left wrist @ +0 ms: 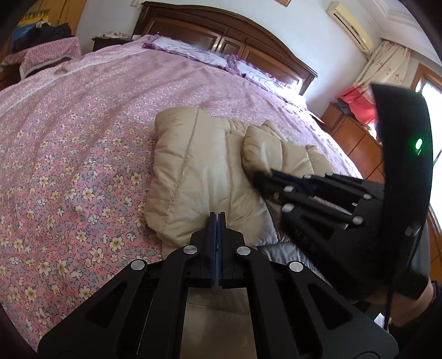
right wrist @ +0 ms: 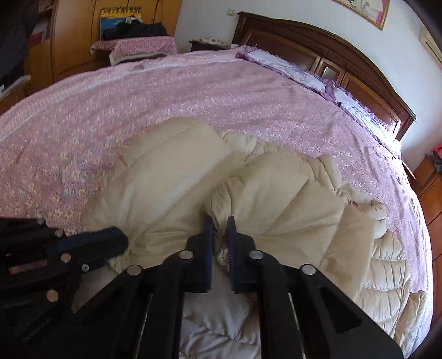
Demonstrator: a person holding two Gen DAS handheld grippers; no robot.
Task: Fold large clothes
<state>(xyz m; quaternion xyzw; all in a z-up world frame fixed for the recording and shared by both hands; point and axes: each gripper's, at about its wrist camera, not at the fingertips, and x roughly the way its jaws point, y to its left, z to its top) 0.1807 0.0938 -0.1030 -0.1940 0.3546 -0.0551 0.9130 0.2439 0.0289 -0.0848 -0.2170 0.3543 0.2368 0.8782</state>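
The beige padded jacket [right wrist: 243,193] lies at centre frame on the floral bedspread [left wrist: 69,152], partly doubled with its lower right portion unfolded, so folding appears midway; the left gripper [left wrist: 217,218] has its fingers pressed together at the near edge, whether on fabric is unclear, while the right gripper [right wrist: 220,222] is clamped on a bunched fold.

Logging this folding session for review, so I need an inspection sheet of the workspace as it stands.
Surface: bed under a pink floral cover, pillows by the headboard.
Job's things: beige puffer coat, partly folded, grey lining showing near the grippers.
Clutter: clothes pile beyond the bed.
Grippers: left gripper shut, over the coat's near edge; right gripper pinching coat fabric.
Cables: black cable hanging by the right gripper.
Surroundings: wardrobe, air conditioner, curtains.
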